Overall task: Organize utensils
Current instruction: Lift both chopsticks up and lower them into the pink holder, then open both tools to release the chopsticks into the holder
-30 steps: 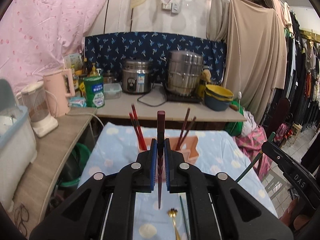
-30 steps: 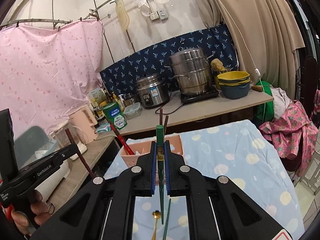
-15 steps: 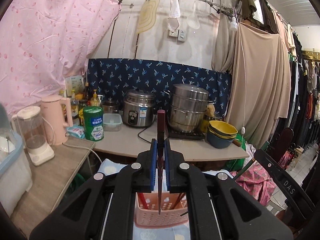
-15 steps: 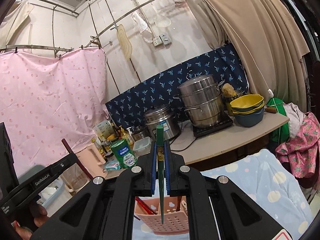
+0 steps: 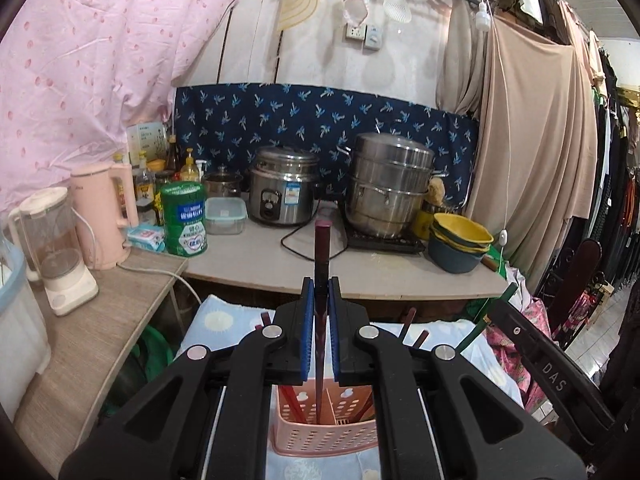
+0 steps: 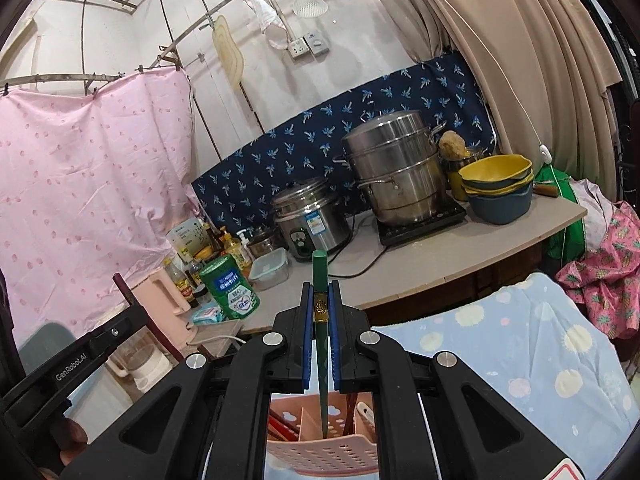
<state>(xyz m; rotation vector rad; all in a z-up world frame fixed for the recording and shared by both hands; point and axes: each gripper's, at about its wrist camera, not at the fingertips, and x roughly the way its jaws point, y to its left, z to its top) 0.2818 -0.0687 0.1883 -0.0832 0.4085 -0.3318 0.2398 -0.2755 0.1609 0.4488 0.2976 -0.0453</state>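
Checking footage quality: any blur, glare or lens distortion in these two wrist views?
Left wrist: sharp, evenly lit, fisheye bends the edges, dark vignette; dark red chopstick crisp. Right wrist: same curvature, tilted horizon, no glare; green chopstick and pink basket clear.

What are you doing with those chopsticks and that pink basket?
A person is tidying up utensils with a hand-held gripper in each hand. The left hand-held gripper is shut on a dark red chopstick, and the right hand-held gripper is shut on a green chopstick. Both chopsticks point down into the pink basket, which already has other chopsticks in it. Neither one has been let go yet.
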